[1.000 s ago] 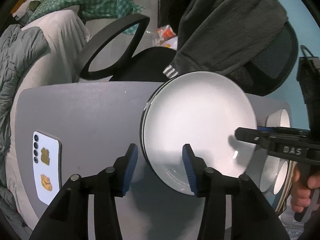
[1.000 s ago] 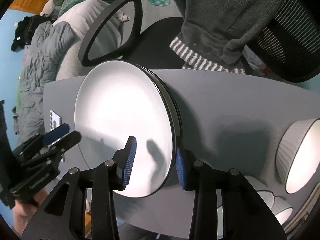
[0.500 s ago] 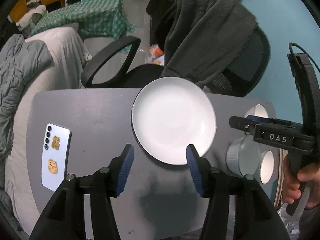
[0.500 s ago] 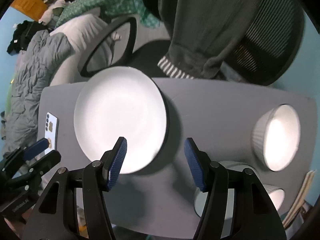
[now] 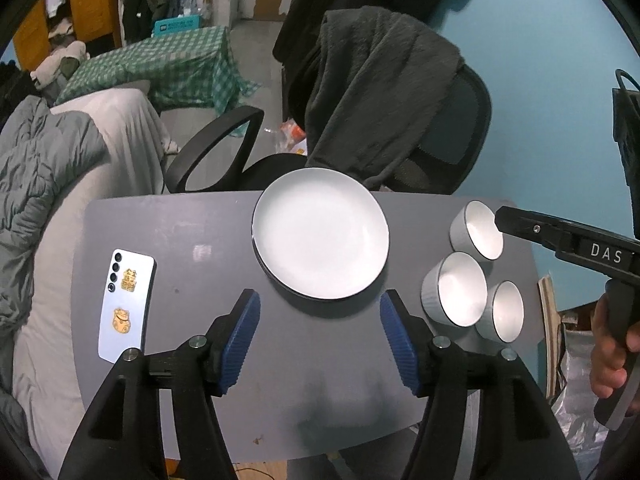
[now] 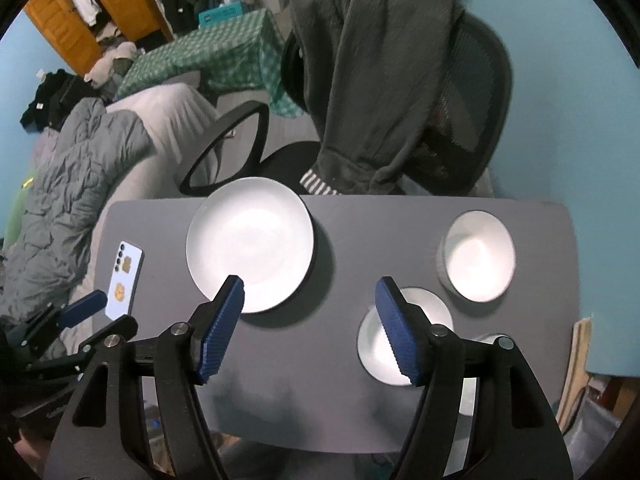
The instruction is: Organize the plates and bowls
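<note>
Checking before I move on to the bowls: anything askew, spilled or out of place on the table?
Only the pale blue smartphone lying face down at the grey table's left end is out of place. White plate stack and three white bowls sit upright, unspilled.

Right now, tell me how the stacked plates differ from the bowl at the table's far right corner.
The plates are wide, flat and shallow; the far bowl is narrower, with tall walls. The plates form a stack, dark rims showing beneath the top one; the far bowl stands single, apart from the two nearer bowls. Both are white inside with dark rims, rest on the gray table, and neither gripper touches them.
</note>
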Demonstrator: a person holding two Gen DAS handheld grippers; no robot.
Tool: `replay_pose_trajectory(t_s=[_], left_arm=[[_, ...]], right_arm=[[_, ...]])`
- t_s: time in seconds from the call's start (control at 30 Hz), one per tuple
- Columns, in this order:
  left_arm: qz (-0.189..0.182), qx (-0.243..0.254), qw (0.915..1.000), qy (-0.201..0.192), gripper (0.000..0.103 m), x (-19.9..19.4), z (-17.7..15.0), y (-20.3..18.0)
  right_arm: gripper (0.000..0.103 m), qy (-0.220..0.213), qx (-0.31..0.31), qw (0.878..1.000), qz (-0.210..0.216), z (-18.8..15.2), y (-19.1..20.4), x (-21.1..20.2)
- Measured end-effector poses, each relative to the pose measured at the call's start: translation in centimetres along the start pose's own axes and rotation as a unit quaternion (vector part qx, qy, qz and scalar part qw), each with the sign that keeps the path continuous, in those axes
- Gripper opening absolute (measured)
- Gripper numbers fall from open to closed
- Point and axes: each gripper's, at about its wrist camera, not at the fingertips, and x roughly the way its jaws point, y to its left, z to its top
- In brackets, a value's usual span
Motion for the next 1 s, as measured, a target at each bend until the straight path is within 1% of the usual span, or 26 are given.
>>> replay_pose_trajectory(t_s=[0.1,0.3,0.43,0.7,1.0], left_arm=[[-0.004,0.007,1.0000,-0.003,0.067,-0.9,-0.4,-0.6],[-0.012,0.016,0.9997,-0.010,0.074,-2.6,-1.2,-1.7],[-0.011,0.025,0.9995,-0.018,0.075,-3.2,-1.7,-2.6],[-0.029,0.057,0.9979,0.003,0.075,-2.5,-2.3,-5.3],[-0.045,0.089,0.9948,0.020,0.075,-0.7,-1.8,-9.4]], right_arm=[[0.068,-0.009,0.009,1.000,0.002,-0.8,-0.2,-1.1],[0.069,-0.021,0.028,0.999,-0.002,-2.7,-0.7,-2.8],[0.069,-0.027,0.040,0.999,-0.004,-4.2,-1.2,-3.9],[0.069,-0.035,0.071,0.997,-0.015,-6.2,-3.2,-5.6],[0.069,-0.024,0.103,0.994,-0.028,-7.4,-7.1,-5.5]])
